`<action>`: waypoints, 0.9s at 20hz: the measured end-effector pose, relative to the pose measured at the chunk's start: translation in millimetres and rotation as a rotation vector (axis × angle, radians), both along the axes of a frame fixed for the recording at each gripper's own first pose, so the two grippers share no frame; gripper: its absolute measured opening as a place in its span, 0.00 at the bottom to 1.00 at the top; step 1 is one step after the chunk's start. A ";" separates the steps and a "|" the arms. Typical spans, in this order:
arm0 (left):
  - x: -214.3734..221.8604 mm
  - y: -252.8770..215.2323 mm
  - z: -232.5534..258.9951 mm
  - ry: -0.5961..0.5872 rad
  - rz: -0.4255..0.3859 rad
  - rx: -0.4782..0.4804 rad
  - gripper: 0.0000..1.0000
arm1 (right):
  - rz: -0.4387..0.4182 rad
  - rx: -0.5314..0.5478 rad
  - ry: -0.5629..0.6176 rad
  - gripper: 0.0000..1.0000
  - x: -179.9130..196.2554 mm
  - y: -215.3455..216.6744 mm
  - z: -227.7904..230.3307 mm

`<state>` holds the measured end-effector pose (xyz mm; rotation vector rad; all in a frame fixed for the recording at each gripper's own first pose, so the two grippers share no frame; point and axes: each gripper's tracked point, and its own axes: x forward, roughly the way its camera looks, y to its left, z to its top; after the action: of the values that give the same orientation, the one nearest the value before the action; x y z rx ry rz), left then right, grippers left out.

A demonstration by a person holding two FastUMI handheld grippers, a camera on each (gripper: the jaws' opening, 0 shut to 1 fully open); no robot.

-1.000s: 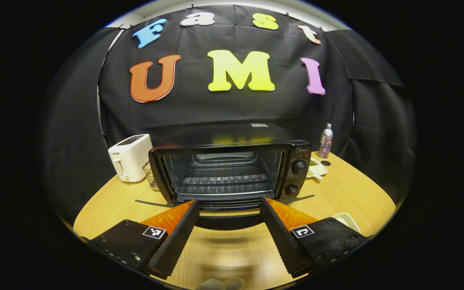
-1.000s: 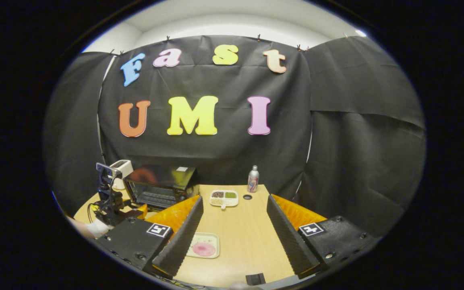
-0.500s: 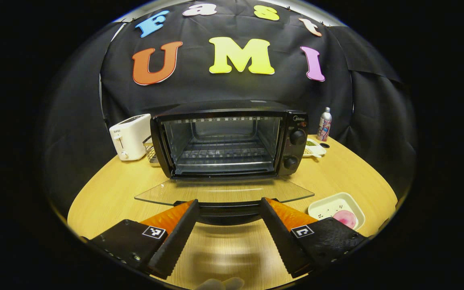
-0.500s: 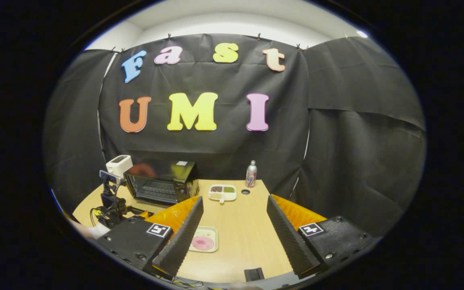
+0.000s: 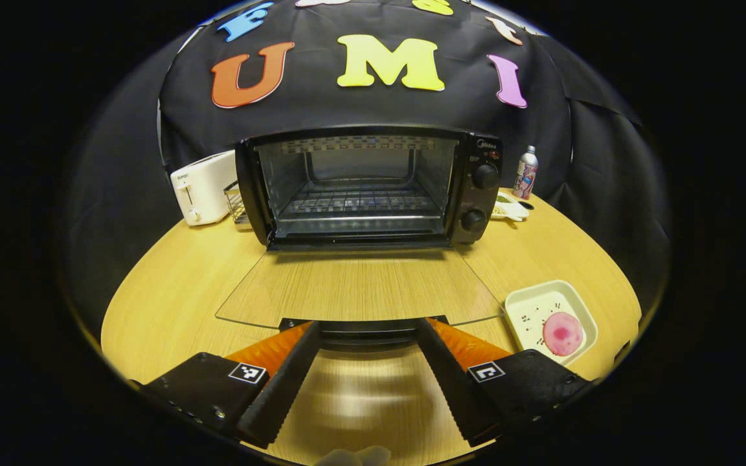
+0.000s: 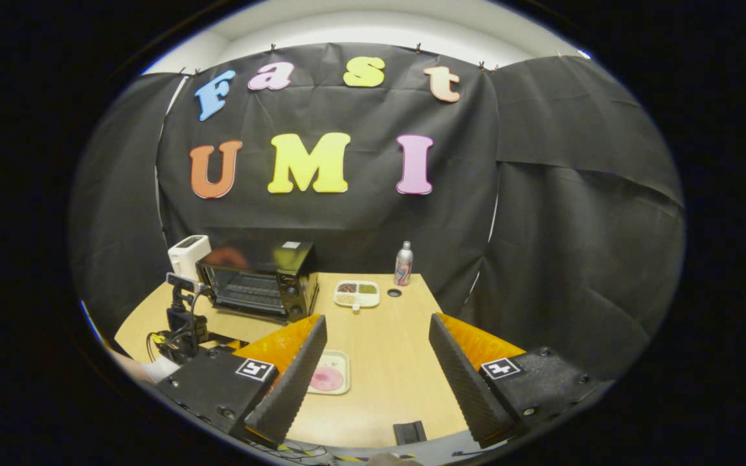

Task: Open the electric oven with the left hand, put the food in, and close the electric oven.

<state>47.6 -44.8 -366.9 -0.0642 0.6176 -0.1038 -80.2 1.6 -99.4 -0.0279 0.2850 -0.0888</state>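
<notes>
You will find small brand marks on the oven point(image 5: 476, 188) and the toaster point(image 5: 201, 188), both too small to read reliably.

Oven point(image 5: 373, 188) open, glass door point(image 5: 358, 288) lowered flat over the table point(image 5: 172, 291); left gripper point(image 5: 368, 340) spread at the door's handle point(image 5: 363, 333). Tray point(image 5: 528, 310) with pink food point(image 5: 562, 333) right; toaster point(image 5: 201, 188) left.
</notes>
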 end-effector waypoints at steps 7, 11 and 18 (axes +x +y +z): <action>1.1 -3.3 -15.0 0.054 -0.001 -0.007 0.97 | -0.005 0.003 0.046 0.96 -1.7 0.4 -19.2; 1.1 -0.8 -14.6 0.053 -0.004 -0.006 0.97 | 0.011 -0.001 0.069 1.00 3.3 2.2 -30.9; -13.4 18.3 29.9 -0.049 0.029 -0.050 0.97 | 0.046 0.016 0.162 0.96 23.9 -6.6 -79.8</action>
<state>34.2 -26.5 -337.0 -0.1184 0.5650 -0.0923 -56.3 -5.0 -179.2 -0.0259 0.4466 -0.0381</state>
